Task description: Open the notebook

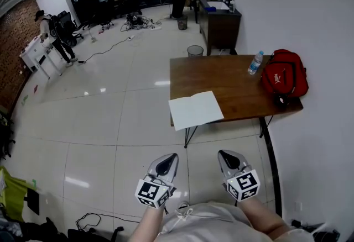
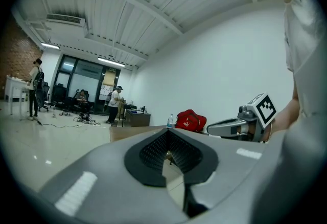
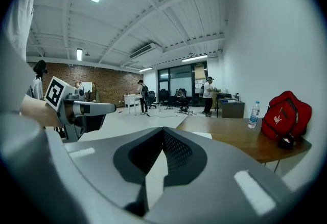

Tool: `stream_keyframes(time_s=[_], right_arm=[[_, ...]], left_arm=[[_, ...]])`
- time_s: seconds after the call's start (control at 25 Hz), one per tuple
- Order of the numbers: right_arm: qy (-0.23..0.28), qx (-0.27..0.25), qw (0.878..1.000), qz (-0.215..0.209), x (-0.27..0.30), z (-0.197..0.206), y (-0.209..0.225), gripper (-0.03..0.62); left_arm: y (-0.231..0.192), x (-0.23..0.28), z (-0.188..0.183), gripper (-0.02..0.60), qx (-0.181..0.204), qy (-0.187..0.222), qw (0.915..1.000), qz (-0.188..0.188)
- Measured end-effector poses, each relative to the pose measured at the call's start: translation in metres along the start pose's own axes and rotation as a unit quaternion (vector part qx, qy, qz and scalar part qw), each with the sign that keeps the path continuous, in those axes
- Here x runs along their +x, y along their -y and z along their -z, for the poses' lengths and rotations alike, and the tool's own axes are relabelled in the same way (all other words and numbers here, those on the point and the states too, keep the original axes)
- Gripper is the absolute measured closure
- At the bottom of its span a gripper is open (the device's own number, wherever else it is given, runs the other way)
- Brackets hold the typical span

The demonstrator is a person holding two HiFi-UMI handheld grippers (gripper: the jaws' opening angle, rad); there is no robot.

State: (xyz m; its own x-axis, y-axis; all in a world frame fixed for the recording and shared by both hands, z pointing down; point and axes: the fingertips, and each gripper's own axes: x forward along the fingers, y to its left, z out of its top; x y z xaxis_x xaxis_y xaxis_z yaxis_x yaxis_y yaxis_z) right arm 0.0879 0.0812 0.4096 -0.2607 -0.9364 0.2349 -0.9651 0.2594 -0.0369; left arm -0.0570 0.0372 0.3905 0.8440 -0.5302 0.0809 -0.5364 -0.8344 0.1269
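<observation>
I stood well short of the table, where the notebook lay closed at its near corner. My left tongs and right tongs were clenched empty. Next, I judged, I should approach and release them.

Head view: looked from the person's head steeply down, past the left gripper and right gripper near the bottom edge, to the wooden table farther ahead.
Left gripper view: sat low behind its own jaws and faced forward across the room, with the table far off.
Right gripper view: sat likewise and faced the same way, with the table nearer on its right.
Shared: all three took in the table, red bag and water bottle; each gripper view caught the other gripper close by.
</observation>
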Motion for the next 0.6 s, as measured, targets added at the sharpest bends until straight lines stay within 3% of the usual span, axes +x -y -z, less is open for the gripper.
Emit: stream_keyframes(time_s=[0.32, 0.6], right_arm=[[0.007, 0.009, 1.000, -0.002, -0.006, 0.000, 0.003, 0.586], [0.002, 0.008, 1.000, -0.008, -0.010, 0.002, 0.003, 0.586]], left_arm=[[0.010, 0.004, 0.000, 0.576, 0.010, -0.002, 0.9999, -0.005], [0.013, 0.003, 0.003, 0.577, -0.002, 0.000, 1.0000, -0.007]])
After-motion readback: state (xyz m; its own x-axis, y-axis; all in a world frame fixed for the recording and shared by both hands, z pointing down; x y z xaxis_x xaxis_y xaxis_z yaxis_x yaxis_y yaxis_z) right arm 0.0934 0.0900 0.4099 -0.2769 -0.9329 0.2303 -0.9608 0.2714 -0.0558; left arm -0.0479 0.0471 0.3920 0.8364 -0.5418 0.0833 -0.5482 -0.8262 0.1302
